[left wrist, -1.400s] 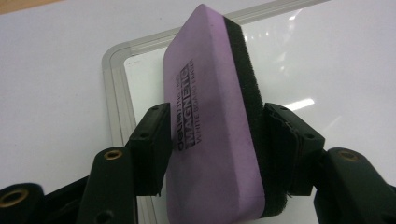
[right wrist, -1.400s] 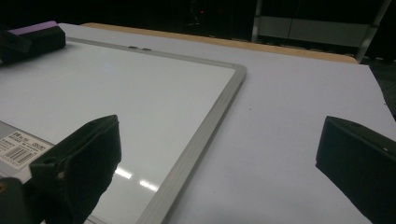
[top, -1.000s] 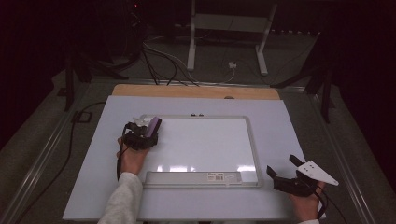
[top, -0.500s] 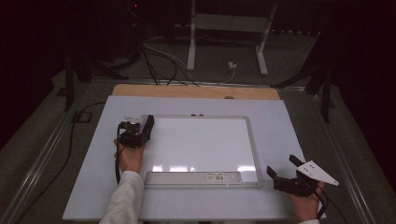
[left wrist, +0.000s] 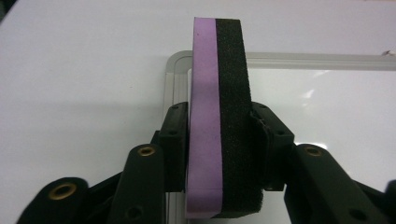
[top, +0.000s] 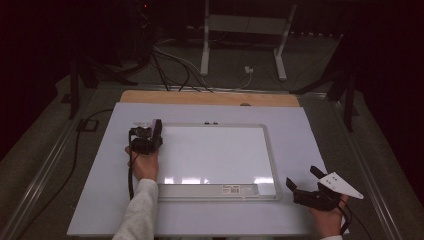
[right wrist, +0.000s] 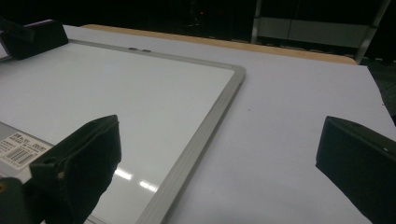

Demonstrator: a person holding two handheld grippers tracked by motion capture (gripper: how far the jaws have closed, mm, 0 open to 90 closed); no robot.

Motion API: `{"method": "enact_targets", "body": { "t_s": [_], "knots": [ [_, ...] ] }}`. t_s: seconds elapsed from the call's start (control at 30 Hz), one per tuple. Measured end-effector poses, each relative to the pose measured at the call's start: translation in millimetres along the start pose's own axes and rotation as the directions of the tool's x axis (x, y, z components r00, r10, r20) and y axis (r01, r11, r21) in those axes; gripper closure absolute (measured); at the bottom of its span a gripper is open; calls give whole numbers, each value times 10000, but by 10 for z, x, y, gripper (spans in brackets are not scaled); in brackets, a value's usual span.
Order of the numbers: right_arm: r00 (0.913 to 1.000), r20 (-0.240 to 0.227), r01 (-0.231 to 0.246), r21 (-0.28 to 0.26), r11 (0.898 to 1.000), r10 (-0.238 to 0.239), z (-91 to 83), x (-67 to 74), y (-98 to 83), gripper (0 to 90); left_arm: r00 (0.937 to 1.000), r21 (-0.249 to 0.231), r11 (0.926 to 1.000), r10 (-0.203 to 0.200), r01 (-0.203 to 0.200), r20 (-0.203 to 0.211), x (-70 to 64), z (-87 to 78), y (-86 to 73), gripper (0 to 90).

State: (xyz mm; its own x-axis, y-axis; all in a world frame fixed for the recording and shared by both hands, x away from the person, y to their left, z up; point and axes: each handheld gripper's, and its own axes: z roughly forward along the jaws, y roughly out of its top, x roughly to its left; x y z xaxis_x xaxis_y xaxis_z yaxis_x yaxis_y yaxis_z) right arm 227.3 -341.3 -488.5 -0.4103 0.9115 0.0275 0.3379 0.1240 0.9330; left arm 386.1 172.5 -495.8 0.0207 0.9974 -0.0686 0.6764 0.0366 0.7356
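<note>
two claws: the left claw [left wrist: 217, 154] grips an eraser [left wrist: 219, 116] over the whiteboard's [top: 215, 155] corner; the right claw [right wrist: 219, 172] gapes wide.

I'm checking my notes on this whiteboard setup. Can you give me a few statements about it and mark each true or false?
1. The left gripper is shut on the eraser. True.
2. The eraser is all black. False: one layer is purple, the other black.
3. The right gripper holds a marker. False: its fingers stand apart with nothing between them.
4. The whiteboard has a barcode label at its near edge. True.
5. The right gripper rests on the whiteboard. False: it sits beside the near right corner.
</note>
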Motion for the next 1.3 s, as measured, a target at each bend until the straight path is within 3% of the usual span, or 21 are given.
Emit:
{"method": "enact_targets", "body": {
  "t_s": [0.13, 0.23, 0.3, 0.4, 0.47, 0.63, 0.73, 0.8, 0.87, 0.9, 1.0, 1.1, 1.2, 1.3],
  "knots": [
    [10000, -5, -1, 8, 10000, 1, 5, 2, -1, 3, 9970, -602, 9982, 60, -13, 773, 50, -137, 21, 416],
    [10000, -13, -12, 1, 10000, 12, 5, 5, -1, 3, 9913, -953, 9950, 416, -297, 1249, 100, -296, 27, 285],
    [10000, -35, -20, -42, 10000, 20, -3, 9, 3, 3, 9872, -1355, 9897, 666, -469, 1448, 155, -435, 13, 246],
    [9999, -116, -105, -126, 9999, 103, -7, 18, 8, 3, 9769, -1977, 9764, 1220, -864, 1753, 255, -653, -20, 165],
    [9999, -139, -74, -114, 9999, 72, -2, 32, 9, 3, 9662, -2322, 9661, 1615, -1131, 2010, 317, -786, -55, 135],
    [9996, -257, -84, -166, 9998, 80, 8, 63, 20, 3, 9422, -2748, 9463, 2379, -1701, 2360, 456, -1041, -197, 17],
    [9991, -389, -183, -244, 9995, 174, 11, 74, 24, 3, 9309, -3099, 9344, 2600, -1756, 2567, 532, -1160, -360, 8],
    [9985, -486, -272, -299, 9992, 257, 14, 77, 26, 3, 9212, -3248, 9194, 3067, -2217, 2394, 549, -1208, -485, 5],
    [9981, -534, -310, -364, 9989, 290, 18, 79, 28, 3, 9154, -3507, 9064, 3280, -2355, 2332, 571, -1262, -593, 5],
    [9981, -539, -307, -368, 9988, 287, 17, 81, 28, 3, 9142, -3649, 9027, 3274, -2280, 2387, 589, -1290, -635, 5],
    [9982, -530, -292, -387, 9988, 271, 17, 89, 30, 3, 9202, -3906, 8976, 3123, -2044, 2361, 636, -1351, -711, 5],
    [9982, -544, -278, -398, 9988, 256, 16, 99, 31, 3, 9219, -4153, 8876, 3135, -1992, 2278, 660, -1394, -765, 6],
    [9982, -558, -230, -434, 9988, 205, 2, 107, 33, 3, 9258, -4188, 8871, 3067, -1940, 2209, 658, -1399, -802, 6],
    [9979, -593, -291, -491, 9984, 262, -11, 114, 37, 3, 9244, -4209, 8855, 3106, -1967, 2215, 658, -1398, -833, 6]
  ]
}}
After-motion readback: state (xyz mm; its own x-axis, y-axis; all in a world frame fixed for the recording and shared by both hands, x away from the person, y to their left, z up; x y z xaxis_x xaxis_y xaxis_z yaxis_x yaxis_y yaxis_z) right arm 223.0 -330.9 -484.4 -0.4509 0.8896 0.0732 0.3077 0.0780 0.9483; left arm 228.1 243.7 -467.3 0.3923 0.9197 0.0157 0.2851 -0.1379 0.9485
